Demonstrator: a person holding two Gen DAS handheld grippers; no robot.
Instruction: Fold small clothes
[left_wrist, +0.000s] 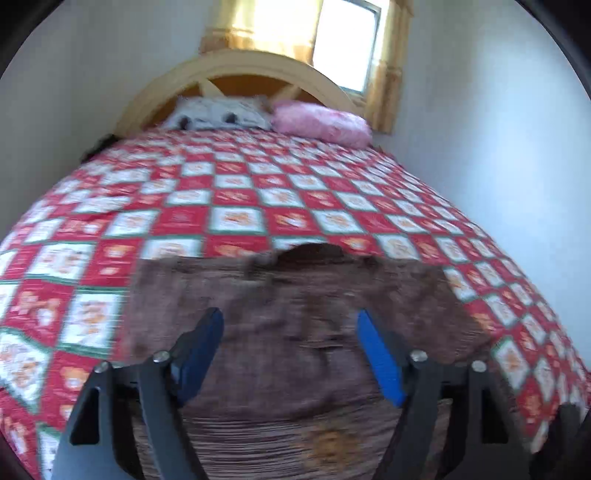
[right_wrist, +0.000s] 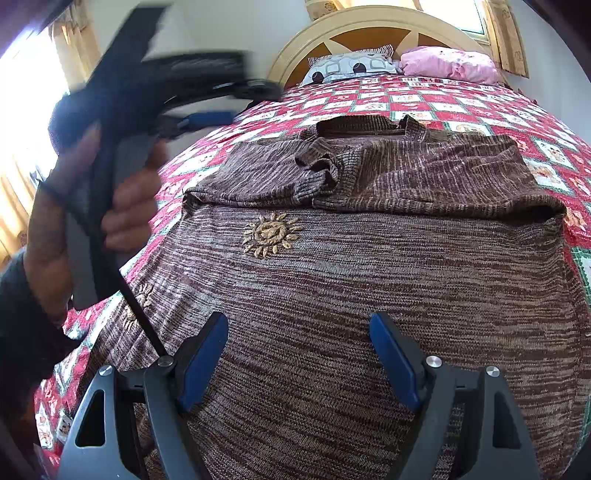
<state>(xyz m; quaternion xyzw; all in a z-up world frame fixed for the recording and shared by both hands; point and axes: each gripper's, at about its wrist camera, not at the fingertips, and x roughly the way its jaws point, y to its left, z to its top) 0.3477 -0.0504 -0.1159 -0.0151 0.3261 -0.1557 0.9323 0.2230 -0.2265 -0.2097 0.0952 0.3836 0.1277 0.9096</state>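
A brown knitted sweater (right_wrist: 369, 266) lies flat on the bed, neck toward the headboard. Both sleeves are folded in across its chest, and their cuffs meet in a bunch (right_wrist: 319, 168). A gold sun motif (right_wrist: 271, 234) is stitched below the left sleeve. My right gripper (right_wrist: 299, 321) hovers open over the lower body of the sweater, with nothing between its blue pads. My left gripper (left_wrist: 290, 317) is open too, blurred, above the sweater (left_wrist: 295, 295) with only cloth beneath it. In the right wrist view a hand (right_wrist: 122, 206) holds the left tool up at the left, off the cloth.
The red and white checked bedspread (left_wrist: 240, 192) covers the whole bed. A grey-white pillow (left_wrist: 218, 114) and a pink one (left_wrist: 321, 123) lie against the arched wooden headboard (left_wrist: 236, 66). A white wall (left_wrist: 498, 147) runs close along the bed's right side.
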